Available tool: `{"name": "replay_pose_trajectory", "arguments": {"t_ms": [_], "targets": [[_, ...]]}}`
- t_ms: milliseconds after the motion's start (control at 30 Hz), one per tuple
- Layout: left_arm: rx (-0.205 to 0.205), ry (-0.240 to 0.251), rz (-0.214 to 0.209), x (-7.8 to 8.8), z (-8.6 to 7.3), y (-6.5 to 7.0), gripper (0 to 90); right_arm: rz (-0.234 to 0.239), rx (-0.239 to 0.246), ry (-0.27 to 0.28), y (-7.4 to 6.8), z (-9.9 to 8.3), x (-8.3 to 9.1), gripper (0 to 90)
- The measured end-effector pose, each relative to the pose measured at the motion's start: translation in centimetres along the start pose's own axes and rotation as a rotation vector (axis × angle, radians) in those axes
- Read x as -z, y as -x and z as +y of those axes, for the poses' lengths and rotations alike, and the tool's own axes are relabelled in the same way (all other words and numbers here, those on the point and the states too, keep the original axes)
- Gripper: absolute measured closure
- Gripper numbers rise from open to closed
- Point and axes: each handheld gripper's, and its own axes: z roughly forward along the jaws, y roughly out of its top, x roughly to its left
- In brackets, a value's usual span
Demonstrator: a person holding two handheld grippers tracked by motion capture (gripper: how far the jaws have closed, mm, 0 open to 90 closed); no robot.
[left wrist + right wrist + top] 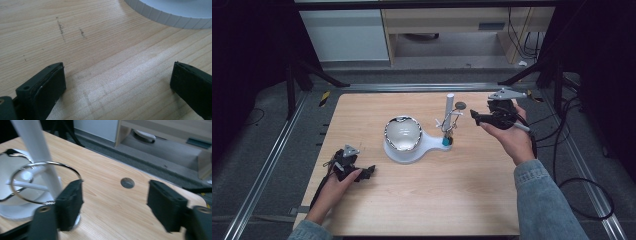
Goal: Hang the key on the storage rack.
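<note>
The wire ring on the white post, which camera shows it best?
The right gripper view: the wire ring is large, circling the white post beside the open right gripper. In the high view the ring is tiny. The left gripper view faces bare table.

No text, label, brand, number or sign can be read anywhere in the pictures. Only a few short dark pencil-like strokes (pixel 60 28) are seen on the table (pixel 120 65), near the ribbed white base (pixel 162 17); no letter or figure can be made out in them.
</note>
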Motion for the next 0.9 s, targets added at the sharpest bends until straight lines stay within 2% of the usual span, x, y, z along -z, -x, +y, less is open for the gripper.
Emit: {"name": "replay_pose_trajectory", "arguments": {"t_ms": [33, 100, 133, 267, 567, 900], "targets": [[-0.001, 0.0, 0.0, 0.0, 0.0, 0.0, 0.0, -0.009, -0.028, -0.011, 0.3, -0.4, -0.1, 17.5], [0.0, 0.0, 0.0, 0.0, 0.0, 0.0, 0.0, -0.013, -0.037, -0.013, 0.4, -0.6, -0.1, 15.2], [0.0, 0.0, 0.0, 0.0, 0.0, 0.0, 0.0, -0.023, -0.069, -0.022, 0.8, -1.0, -0.2, 11.4], [0.0, 0.0, 0.0, 0.0, 0.0, 0.0, 0.0, -0.037, -0.094, -0.039, 1.4, -1.9, -0.2, 8.4], [0.0, 0.0, 0.0, 0.0, 0.0, 0.0, 0.0, -0.038, -0.115, -0.071, 2.3, -4.4, -0.1, 8.4], [0.0, 0.0, 0.0, 0.0, 0.0, 0.0, 0.0, -0.037, -0.132, -0.113, 2.4, -7.4, -0.3, 8.6]]}}
